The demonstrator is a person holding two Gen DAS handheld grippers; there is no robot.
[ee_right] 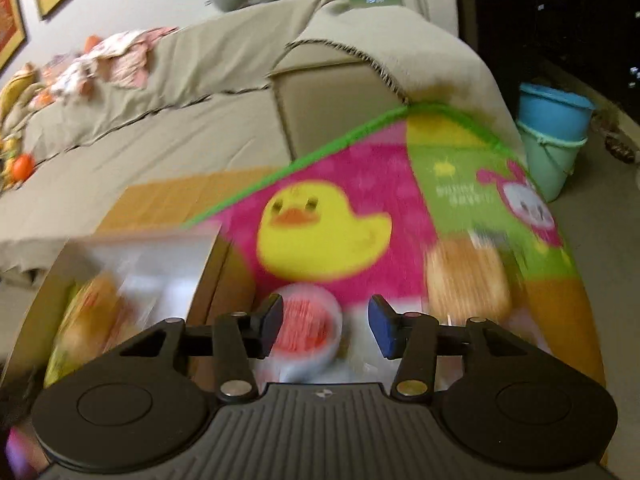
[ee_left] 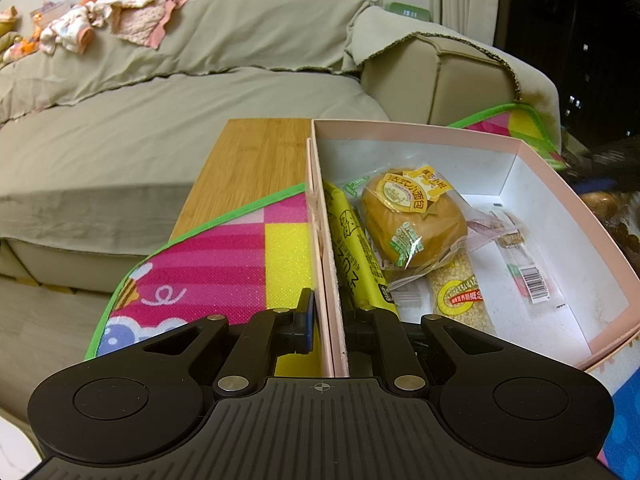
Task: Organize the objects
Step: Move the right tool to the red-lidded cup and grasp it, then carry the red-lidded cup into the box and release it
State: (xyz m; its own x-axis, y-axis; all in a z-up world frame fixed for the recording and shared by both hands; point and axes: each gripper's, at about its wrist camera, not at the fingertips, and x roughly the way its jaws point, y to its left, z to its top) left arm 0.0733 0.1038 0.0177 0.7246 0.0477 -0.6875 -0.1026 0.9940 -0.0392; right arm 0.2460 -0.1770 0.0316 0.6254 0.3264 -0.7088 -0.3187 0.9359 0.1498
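Observation:
My left gripper (ee_left: 329,322) is shut on the left wall of a pink box (ee_left: 320,216) with a white inside. In the box lie a wrapped bun (ee_left: 412,216), a yellow snack stick (ee_left: 356,252), a pale grain bar (ee_left: 460,300) and a clear sachet (ee_left: 524,268). My right gripper (ee_right: 325,326) is open above the colourful play mat (ee_right: 360,184), with a round white-rimmed pack with a red face (ee_right: 306,324) between its fingers, not gripped. A wrapped golden snack (ee_right: 466,276) lies to the right. The box (ee_right: 132,256) is to its left, blurred.
A wooden table (ee_left: 248,160) carries the mat and box. A beige sofa (ee_left: 160,120) with clothes (ee_left: 120,16) stands behind. Blue and green buckets (ee_right: 554,128) stand on the floor at right. A dark window is at far right.

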